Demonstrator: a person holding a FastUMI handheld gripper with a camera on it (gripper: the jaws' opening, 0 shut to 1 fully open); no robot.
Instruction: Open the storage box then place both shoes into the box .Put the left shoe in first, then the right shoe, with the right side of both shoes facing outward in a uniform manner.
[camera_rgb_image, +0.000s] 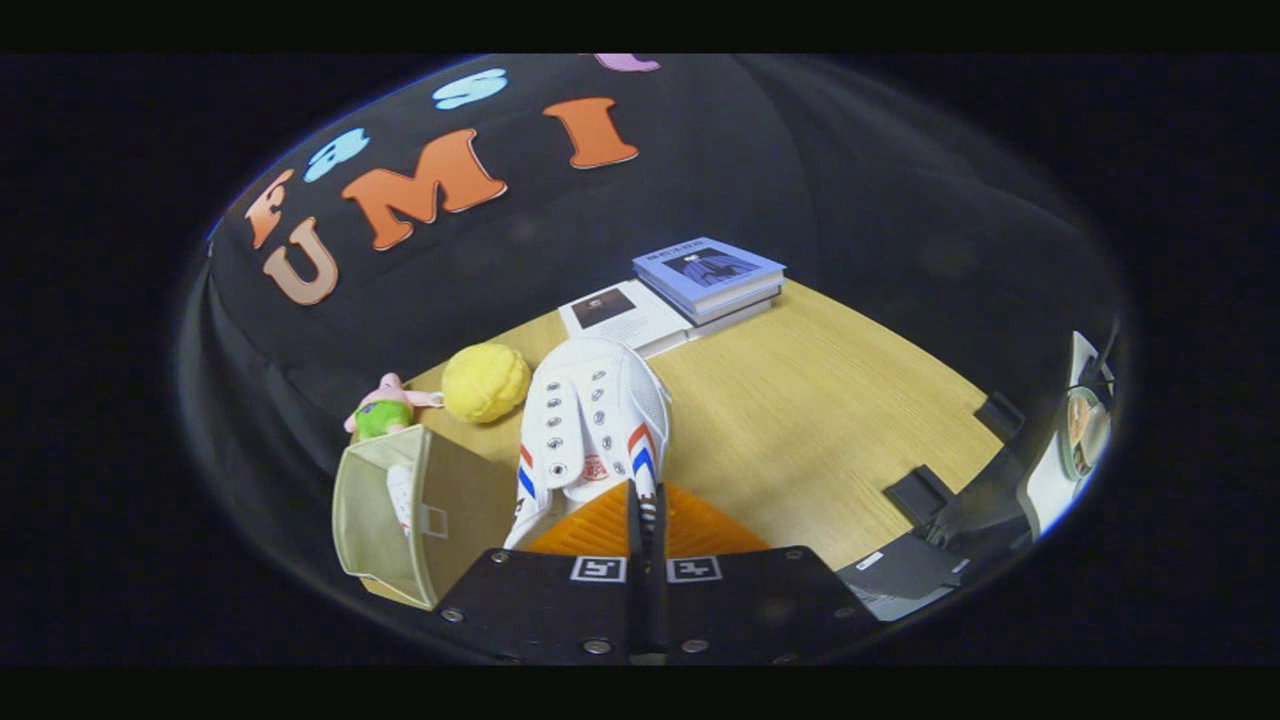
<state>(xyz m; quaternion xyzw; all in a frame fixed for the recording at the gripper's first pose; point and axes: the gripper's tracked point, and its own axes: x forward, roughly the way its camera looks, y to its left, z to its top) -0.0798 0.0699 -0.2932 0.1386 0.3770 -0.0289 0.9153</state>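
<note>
My gripper (646, 500) is shut on the heel edge of a white sneaker (592, 420) with red and blue side stripes; the shoe hangs from the fingers, toe pointing away, above the wooden table (800, 420). Left of the fingers stands an open beige fabric storage box (395, 515). Inside it lies another white shoe (400, 498), mostly hidden by the box wall.
A yellow ball (485, 382) and a small pink and green plush toy (385, 408) sit beyond the box. A stack of books (712, 275) and an open booklet (620, 312) lie at the table's far edge. Black clamps (918, 492) hold the right edge.
</note>
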